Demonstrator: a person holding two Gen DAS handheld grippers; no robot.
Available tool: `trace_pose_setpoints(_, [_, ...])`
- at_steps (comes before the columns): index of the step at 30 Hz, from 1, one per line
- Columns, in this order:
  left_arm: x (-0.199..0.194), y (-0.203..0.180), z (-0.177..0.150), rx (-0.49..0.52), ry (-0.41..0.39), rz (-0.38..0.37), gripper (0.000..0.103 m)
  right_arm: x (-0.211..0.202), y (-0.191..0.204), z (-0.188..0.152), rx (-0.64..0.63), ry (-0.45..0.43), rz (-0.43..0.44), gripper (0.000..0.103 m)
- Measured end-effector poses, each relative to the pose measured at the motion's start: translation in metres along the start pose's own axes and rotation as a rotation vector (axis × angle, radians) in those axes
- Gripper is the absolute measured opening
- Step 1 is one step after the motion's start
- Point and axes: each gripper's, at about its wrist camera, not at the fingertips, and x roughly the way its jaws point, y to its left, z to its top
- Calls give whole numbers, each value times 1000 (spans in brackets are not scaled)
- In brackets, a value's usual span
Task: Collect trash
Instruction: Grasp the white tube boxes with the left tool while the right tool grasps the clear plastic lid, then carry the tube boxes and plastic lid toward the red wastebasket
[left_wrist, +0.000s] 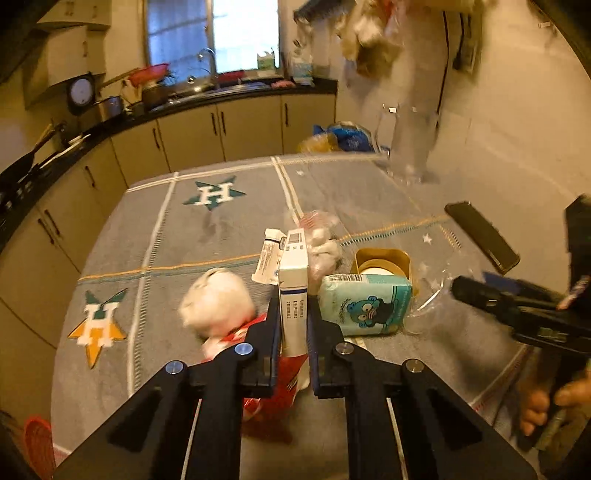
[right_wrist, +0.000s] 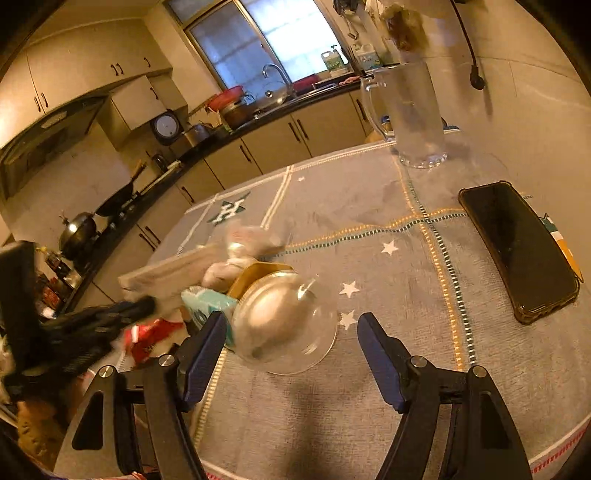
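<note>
The left gripper has its jaws clamped on a narrow white box, which stands on edge between the pads in the middle of the trash pile on the table. The right gripper has its jaws wide apart and holds nothing; a clear plastic dome lid lies just ahead of it, roughly between the fingertips.

The rest of the trash sits close around the box: a crumpled tissue to its left, a red wrapper below it under the jaws, a flat tube and a plastic bag of wads behind, and a blue tissue pack to the right in front of a gold tin.

The main risk, in my view, is the grip on the box. The pads hold only its lower part, and it is tall and light, so a quick swing could let it pivot or slip out. Lifting it could also drag the tissue or wrapper along and drop them off the table edge.

For the right side, the dome lid is smooth and rounded, so closing on its curved wall may squirt it away or crush it. A phone and a glass jug stand well apart from the pile; a wide sweep could knock the jug, and neither belongs with the trash.
</note>
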Motion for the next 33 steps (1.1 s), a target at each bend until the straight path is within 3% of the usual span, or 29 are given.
trace_pose_setpoints(8, [-65,24,-33,-106,-73,-20,12,12,-4,-3,20,-4,-2,77])
trace_pose_setpoints(10, [-79,33,-44,-139,-85,-16,12,13,-3,-3,15,-10,-3,69])
trace_pose_setpoints(11, [-85,37,-50,-154,-90,-12,12,15,-3,-3,7,-3,-1,47])
trace_pose_setpoints(12, [-94,44,-57,-178,-98,-5,12,15,0,-4,-5,2,-1,45])
trace_pose_setpoints(23, [-169,121,-123,-394,-150,96,12,-11,23,-15,-67,-58,-62,43])
trace_pose_setpoints(33, [-210,175,-174,-512,-200,152,12,-62,66,-31,-102,-77,-32,43])
